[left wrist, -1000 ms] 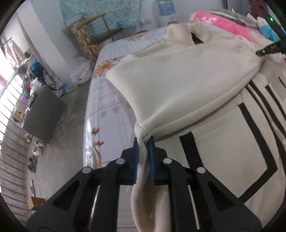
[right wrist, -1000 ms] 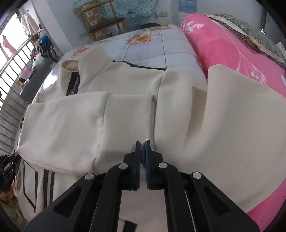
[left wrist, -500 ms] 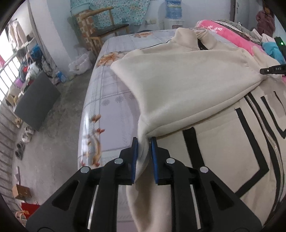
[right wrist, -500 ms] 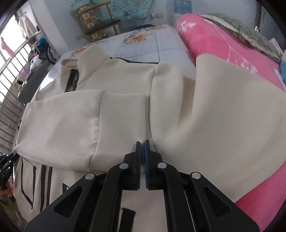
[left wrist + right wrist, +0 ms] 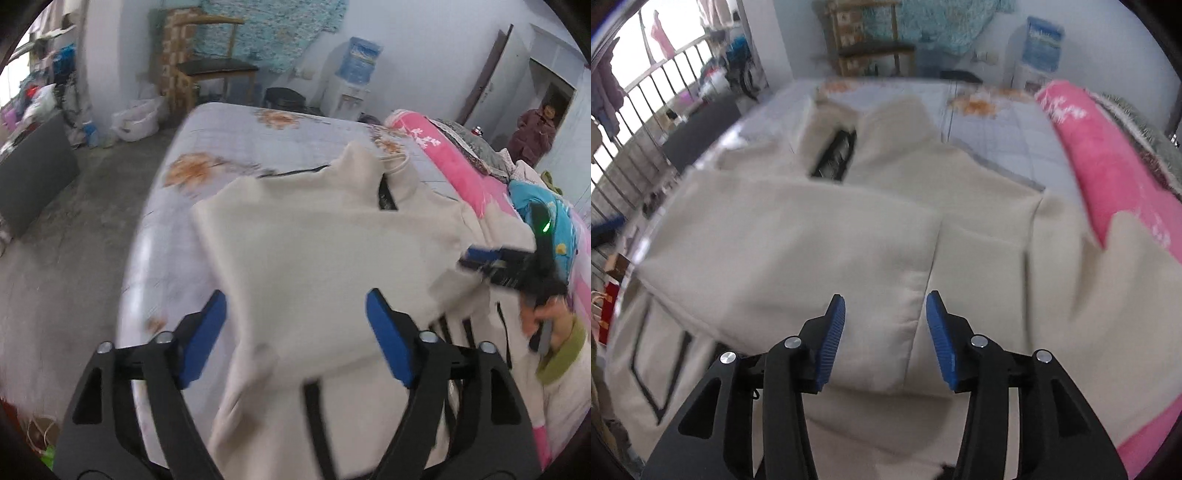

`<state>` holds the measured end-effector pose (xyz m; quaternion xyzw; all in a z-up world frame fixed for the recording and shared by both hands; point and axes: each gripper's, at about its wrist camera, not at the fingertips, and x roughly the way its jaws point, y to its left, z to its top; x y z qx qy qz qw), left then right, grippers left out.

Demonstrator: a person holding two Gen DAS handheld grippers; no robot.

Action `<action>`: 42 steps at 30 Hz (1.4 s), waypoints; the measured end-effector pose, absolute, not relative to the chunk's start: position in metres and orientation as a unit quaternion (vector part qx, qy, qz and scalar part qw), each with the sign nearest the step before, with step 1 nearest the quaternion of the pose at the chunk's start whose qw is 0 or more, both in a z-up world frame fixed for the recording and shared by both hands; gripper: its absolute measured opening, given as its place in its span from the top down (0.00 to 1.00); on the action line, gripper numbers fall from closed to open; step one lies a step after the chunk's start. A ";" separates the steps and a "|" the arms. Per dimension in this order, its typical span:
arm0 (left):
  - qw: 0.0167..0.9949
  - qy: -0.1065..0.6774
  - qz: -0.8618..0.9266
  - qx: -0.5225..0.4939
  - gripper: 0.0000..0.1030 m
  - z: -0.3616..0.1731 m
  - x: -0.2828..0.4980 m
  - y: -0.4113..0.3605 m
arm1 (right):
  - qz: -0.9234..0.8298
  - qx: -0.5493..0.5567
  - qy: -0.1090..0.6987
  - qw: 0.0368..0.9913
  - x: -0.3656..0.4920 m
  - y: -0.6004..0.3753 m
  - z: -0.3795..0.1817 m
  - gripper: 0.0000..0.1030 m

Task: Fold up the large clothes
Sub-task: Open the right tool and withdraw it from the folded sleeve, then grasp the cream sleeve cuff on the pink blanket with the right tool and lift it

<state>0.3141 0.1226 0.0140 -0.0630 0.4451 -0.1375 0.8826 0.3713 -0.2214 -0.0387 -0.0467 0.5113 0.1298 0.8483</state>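
Note:
A cream jacket (image 5: 325,258) with black stripes and a zip lies spread on the bed, its left sleeve (image 5: 798,236) folded across the chest. My left gripper (image 5: 295,310) hovers above the sleeve's fold, its jaws opening wide, the pads off the cloth. The right gripper (image 5: 884,314) hangs over the sleeve's cuff (image 5: 905,314), jaws also opening, cloth below them but not pinched. In the left wrist view the right gripper (image 5: 480,258) shows at the far right, held by a hand in a green cuff.
The bed sheet (image 5: 236,147) has a pale floral print. A pink blanket (image 5: 1108,162) runs along the bed's right side, with blue clothes (image 5: 554,218) on it. A wooden chair (image 5: 210,70), a water dispenser (image 5: 354,81) and a person in a doorway (image 5: 532,133) stand beyond.
Both grippers were shut on the sleeve and have let it go, jaws now apart. The left gripper has risen and rolled; the right one has drawn back from the cuff.

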 end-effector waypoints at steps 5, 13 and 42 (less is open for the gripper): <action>0.871 0.479 -0.102 -0.047 0.24 -0.015 0.367 0.095 | 0.113 -0.041 0.511 0.851 0.369 -0.226 -0.031 0.55; 0.856 0.513 -0.052 -0.035 0.21 -0.040 0.374 0.090 | 0.069 0.024 0.495 0.866 0.329 -0.312 0.013 0.34; 0.882 0.467 0.021 0.065 0.08 -0.048 0.329 0.041 | -0.241 0.422 0.391 0.782 0.282 -0.684 -0.026 0.42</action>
